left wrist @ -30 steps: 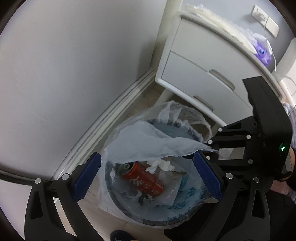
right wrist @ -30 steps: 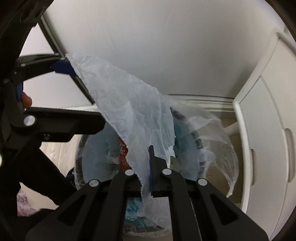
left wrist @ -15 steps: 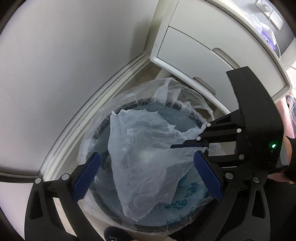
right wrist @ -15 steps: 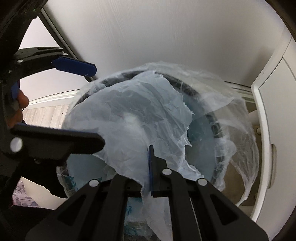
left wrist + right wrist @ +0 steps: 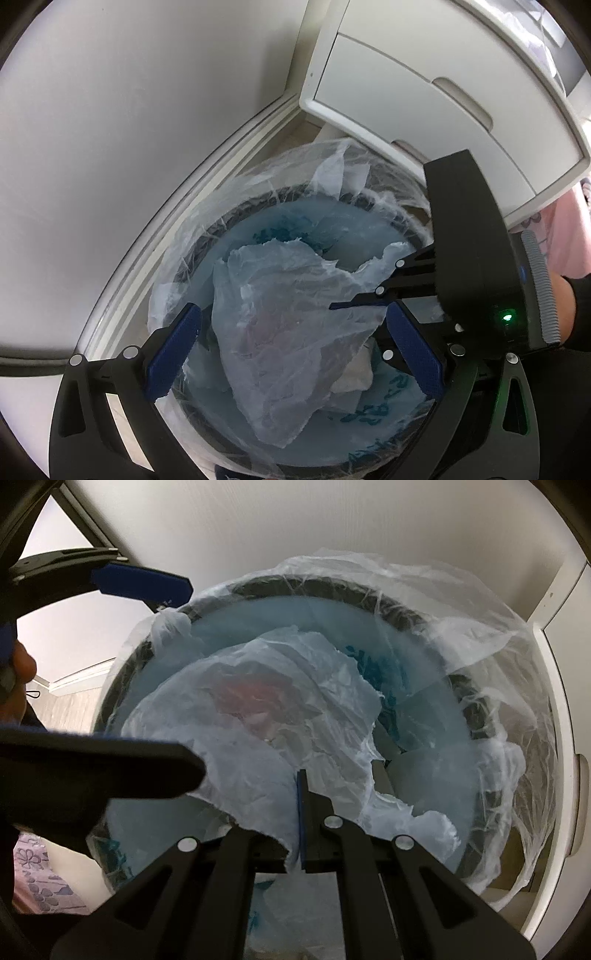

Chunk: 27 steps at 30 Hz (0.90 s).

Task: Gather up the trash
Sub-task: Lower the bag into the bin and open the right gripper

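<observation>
Both grippers aimed steeply down

Left gripper [image 5: 293, 360] has its jaws spread wide, right gripper [image 5: 301, 812] is clamped tight, bare fingers [image 5: 20, 674] showing behind the left one.

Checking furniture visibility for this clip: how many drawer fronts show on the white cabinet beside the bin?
2: the upper drawer front near the frame's top, and the lower drawer front just above the bin. More may be hidden.

Left gripper [image 5: 293, 356] hangs wide open over the lined bin [image 5: 207, 236]. Between its blue pads droops a thin plastic sheet [image 5: 284, 332], pinched at one corner by the right gripper [image 5: 338, 305] reaching in from the right.
</observation>
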Motion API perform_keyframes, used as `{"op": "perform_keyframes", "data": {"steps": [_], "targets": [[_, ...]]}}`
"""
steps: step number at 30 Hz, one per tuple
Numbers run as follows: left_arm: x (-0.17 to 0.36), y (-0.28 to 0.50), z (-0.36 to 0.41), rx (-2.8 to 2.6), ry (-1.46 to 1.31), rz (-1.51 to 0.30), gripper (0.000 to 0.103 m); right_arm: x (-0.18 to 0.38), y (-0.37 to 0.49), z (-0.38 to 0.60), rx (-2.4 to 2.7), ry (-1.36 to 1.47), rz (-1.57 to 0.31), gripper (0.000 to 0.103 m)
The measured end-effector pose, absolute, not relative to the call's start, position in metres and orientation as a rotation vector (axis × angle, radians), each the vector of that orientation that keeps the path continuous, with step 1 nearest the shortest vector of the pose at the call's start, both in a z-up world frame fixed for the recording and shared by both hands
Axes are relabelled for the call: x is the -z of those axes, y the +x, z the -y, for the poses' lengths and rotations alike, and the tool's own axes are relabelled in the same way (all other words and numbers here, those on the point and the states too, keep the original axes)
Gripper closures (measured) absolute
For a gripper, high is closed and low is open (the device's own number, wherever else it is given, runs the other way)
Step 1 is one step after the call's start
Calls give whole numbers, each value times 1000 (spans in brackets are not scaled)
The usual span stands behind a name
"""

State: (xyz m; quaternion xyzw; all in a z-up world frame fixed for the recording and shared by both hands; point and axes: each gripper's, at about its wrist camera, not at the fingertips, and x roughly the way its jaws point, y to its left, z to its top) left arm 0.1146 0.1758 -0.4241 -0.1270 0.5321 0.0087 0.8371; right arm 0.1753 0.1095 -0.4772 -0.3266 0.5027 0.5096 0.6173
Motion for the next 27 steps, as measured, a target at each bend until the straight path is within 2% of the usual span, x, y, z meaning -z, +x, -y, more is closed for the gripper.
{"op": "perform_keyframes", "data": {"steps": [10, 23, 25, 27], "targets": [[443, 125, -181, -1, -283, -1166, 6, 493, 176, -115, -1164, -767, -1182, 99], [432, 119, -187, -15, -289, -1138, 6, 488, 172, -120, -1162, -790, -1156, 99], [428, 115, -190, -23, -289, -1133, 6, 484, 171, -121, -1167, -795, -1151, 87], [424, 111, -193, -28, -291, -1126, 6, 479, 170, -119, -1174, -789, -1148, 41]]}}
